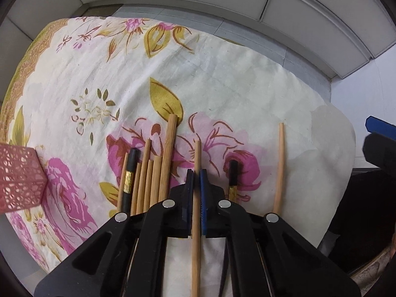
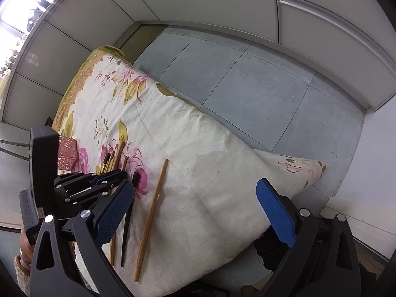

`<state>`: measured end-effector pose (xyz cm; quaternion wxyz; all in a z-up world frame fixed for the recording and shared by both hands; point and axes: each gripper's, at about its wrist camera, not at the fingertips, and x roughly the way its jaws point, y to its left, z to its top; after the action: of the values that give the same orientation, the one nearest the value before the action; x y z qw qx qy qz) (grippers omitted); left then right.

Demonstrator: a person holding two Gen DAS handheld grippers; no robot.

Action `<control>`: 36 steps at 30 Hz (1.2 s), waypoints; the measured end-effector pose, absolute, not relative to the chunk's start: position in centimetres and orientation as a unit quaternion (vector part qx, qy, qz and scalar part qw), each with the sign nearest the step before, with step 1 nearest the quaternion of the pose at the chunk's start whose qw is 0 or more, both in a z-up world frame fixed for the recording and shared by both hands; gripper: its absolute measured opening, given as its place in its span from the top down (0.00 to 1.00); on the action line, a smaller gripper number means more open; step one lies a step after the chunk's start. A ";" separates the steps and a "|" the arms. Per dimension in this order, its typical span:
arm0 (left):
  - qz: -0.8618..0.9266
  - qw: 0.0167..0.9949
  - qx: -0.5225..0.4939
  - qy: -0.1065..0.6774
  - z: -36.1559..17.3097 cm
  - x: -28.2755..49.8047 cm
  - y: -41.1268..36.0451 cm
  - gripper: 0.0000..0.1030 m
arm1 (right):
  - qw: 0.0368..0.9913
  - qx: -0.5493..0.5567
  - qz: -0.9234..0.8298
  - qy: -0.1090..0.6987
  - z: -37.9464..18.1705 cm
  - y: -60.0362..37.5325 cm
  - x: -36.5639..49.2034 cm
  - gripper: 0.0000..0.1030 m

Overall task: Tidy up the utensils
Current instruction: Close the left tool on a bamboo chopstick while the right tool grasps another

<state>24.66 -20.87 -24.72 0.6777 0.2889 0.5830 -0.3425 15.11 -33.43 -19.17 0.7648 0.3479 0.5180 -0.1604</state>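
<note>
We're pinching one wooden chopstick (image 1: 196, 173) with the left claw (image 1: 196, 177) at lower center (right claw (image 2: 195, 212) gaping wide); next it probably needs sliding toward the bundle (image 1: 151, 173).

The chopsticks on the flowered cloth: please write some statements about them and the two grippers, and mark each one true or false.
1. The left gripper is shut on a wooden chopstick. True.
2. The right gripper holds a black chopstick. False: its jaws stand wide apart with nothing between them.
3. A bundle of chopsticks lies between the held chopstick and the pink lattice box. True.
4. The pink lattice box is full of chopsticks. False: none shows in it.
5. A lone wooden chopstick lies on the cloth apart from the bundle. True.
</note>
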 end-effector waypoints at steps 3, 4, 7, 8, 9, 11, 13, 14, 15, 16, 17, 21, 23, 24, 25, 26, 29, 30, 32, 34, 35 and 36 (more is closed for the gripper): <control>-0.353 0.714 0.234 0.558 -22.1 23.3 -17.5 0.96 | 0.757 0.335 -0.167 0.535 -19.3 -32.7 16.0 0.06; -0.357 0.727 0.215 0.546 -20.9 22.8 -16.2 0.96 | 0.750 0.328 -0.162 0.551 -19.5 -32.2 16.6 0.06; -0.362 0.765 0.157 0.509 -17.1 21.2 -11.6 0.96 | 0.726 0.314 -0.151 0.592 -20.1 -30.7 18.6 0.20; -0.361 0.776 0.141 0.497 -15.8 20.6 -10.2 0.96 | 0.715 0.313 -0.151 0.607 -20.4 -30.3 19.3 0.27; -0.358 0.789 0.128 0.483 -14.7 20.0 -8.7 0.96 | 0.703 0.314 -0.151 0.620 -20.7 -29.9 19.8 0.35; -0.353 0.809 0.113 0.457 -11.4 19.6 -7.3 0.96 | 0.681 0.314 -0.152 0.643 -21.5 -29.3 20.9 0.41; -0.352 0.827 0.098 0.428 -8.7 19.1 -6.1 0.96 | 0.666 0.316 -0.163 0.656 -22.0 -29.0 21.5 0.50; -0.353 0.834 0.091 0.414 -7.5 18.9 -5.6 0.96 | 0.660 0.316 -0.170 0.660 -22.2 -28.9 21.8 0.51; -0.355 0.840 0.085 0.401 -6.4 18.5 -5.1 0.96 | 0.655 0.318 -0.177 0.662 -22.3 -28.9 22.0 0.54; -0.356 0.844 0.081 0.392 -5.0 18.3 -5.0 0.96 | 0.649 0.325 -0.182 0.663 -22.5 -28.9 22.2 0.56; -0.357 0.848 0.078 0.384 -4.4 18.4 -4.7 0.96 | 0.642 0.331 -0.183 0.667 -22.8 -28.7 22.5 0.58; -0.358 0.857 0.071 0.365 -2.8 17.6 -3.1 0.96 | 0.612 0.352 -0.200 0.679 -24.1 -28.4 23.6 0.74; -0.355 0.861 0.064 0.358 -2.3 17.4 -2.5 0.96 | 0.610 0.359 -0.212 0.674 -24.2 -28.3 24.0 0.82; -0.355 0.863 0.063 0.354 -2.1 17.2 -2.3 0.96 | 0.612 0.358 -0.219 0.671 -24.1 -28.3 24.1 0.85; -0.355 0.865 0.061 0.349 -1.8 17.1 -2.0 0.96 | 0.612 0.352 -0.223 0.672 -24.0 -28.1 24.3 0.88; -0.356 0.866 0.058 0.345 -1.6 16.9 -1.9 0.96 | 0.617 0.348 -0.226 0.669 -24.1 -27.9 24.3 0.92; -0.354 0.871 0.054 0.337 -1.1 16.7 -1.6 0.96 | 0.635 0.335 -0.228 0.658 -23.7 -27.4 24.5 0.93; -0.353 0.872 0.052 0.334 -1.0 16.7 -1.6 0.96 | 0.640 0.335 -0.226 0.653 -23.6 -27.3 24.4 0.93; -0.351 0.874 0.050 0.332 -0.8 16.6 -1.5 0.96 | 0.649 0.348 -0.212 0.643 -23.4 -27.2 23.9 0.94; -0.348 0.876 0.046 0.331 -0.8 16.7 -1.4 0.96 | 0.657 0.358 -0.195 0.634 -23.4 -26.8 23.5 0.94; -0.347 0.877 0.044 0.330 -0.7 16.6 -1.3 0.96 | 0.666 0.357 -0.186 0.628 -23.1 -26.5 23.2 0.94; -0.345 0.878 0.043 0.329 -0.7 16.6 -1.3 0.96 | 0.678 0.354 -0.177 0.619 -22.6 -26.2 22.9 0.94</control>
<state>16.63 -1.26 -0.67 0.8779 0.0429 0.3290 -0.3453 22.93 -26.23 -22.58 0.6784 0.3538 0.6192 -0.1766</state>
